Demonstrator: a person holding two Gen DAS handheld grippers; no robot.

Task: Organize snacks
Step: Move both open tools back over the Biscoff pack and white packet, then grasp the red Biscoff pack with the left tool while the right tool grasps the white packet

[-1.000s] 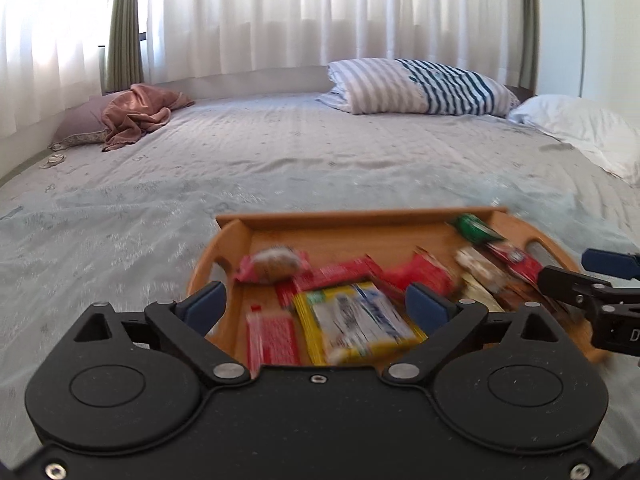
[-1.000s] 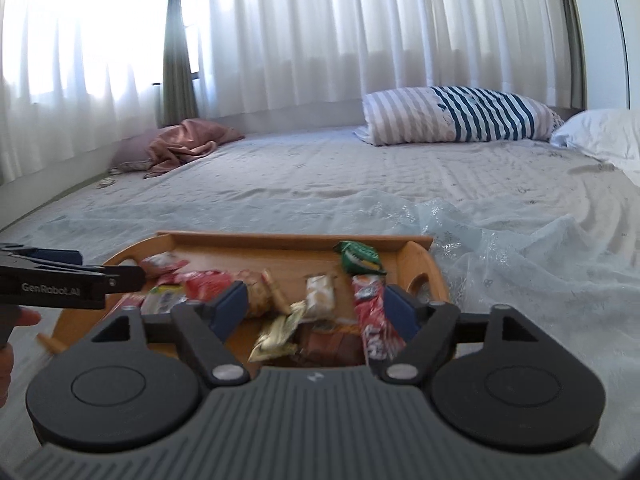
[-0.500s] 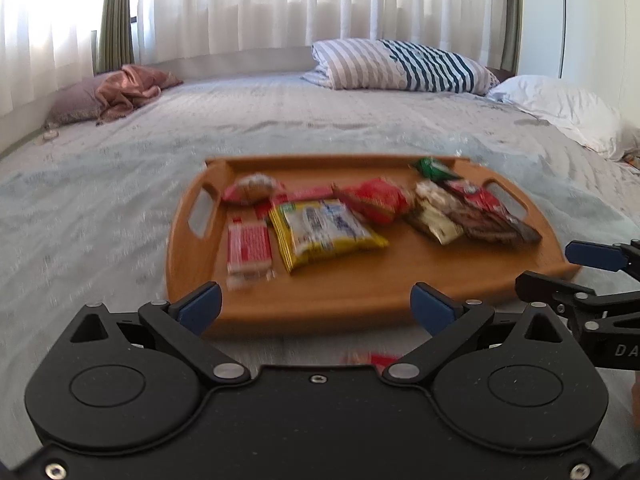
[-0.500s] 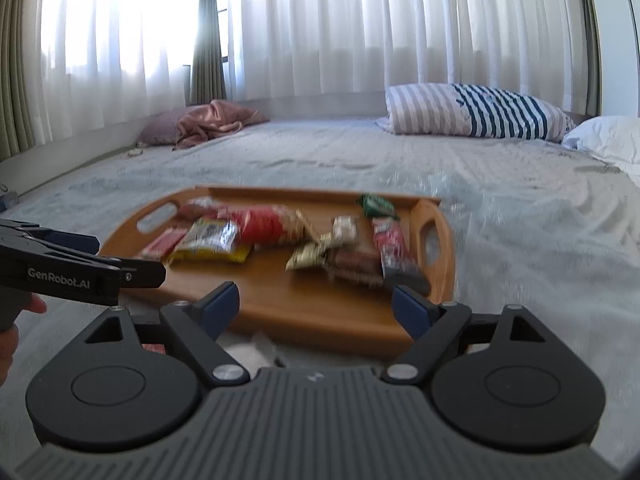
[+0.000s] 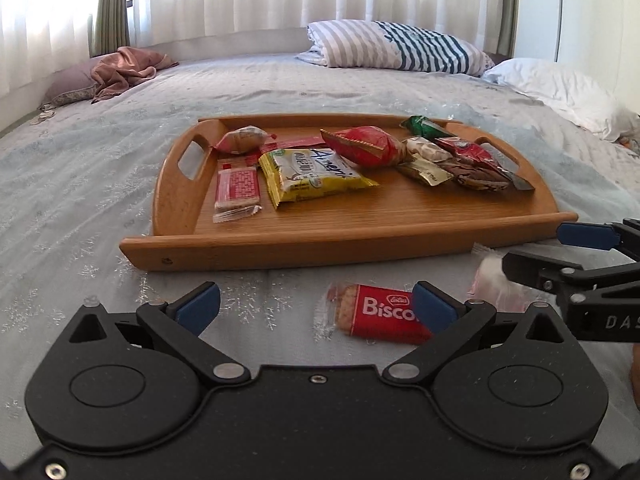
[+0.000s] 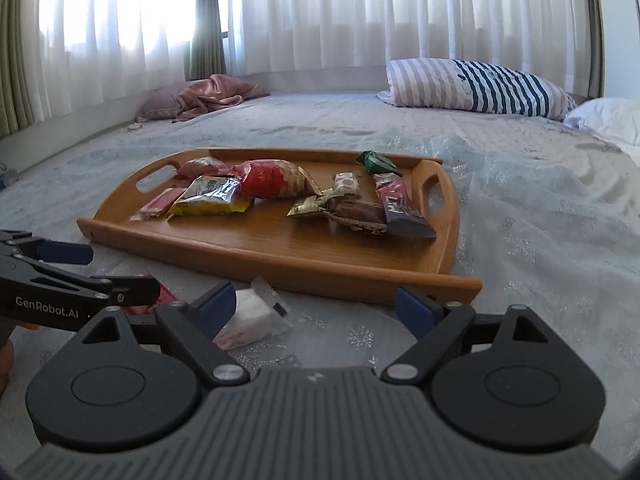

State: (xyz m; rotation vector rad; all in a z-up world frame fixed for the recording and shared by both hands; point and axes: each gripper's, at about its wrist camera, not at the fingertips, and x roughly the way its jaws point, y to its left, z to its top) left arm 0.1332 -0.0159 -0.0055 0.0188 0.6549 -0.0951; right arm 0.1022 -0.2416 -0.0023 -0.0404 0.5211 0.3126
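Wooden tray (image 6: 280,258) lay on pale bedspread (image 6: 540,240), holding wrapped snacks: yellow packet (image 6: 210,198), red bag (image 6: 272,179), green wrapper (image 6: 376,163), dark bar (image 6: 402,210). Right gripper (image 6: 316,306) stood wide, jaws just opening, white packet (image 6: 252,318) by its left finger, untouched. Left gripper (image 6: 104,276) showed at left, above a red wrapper (image 6: 162,294).
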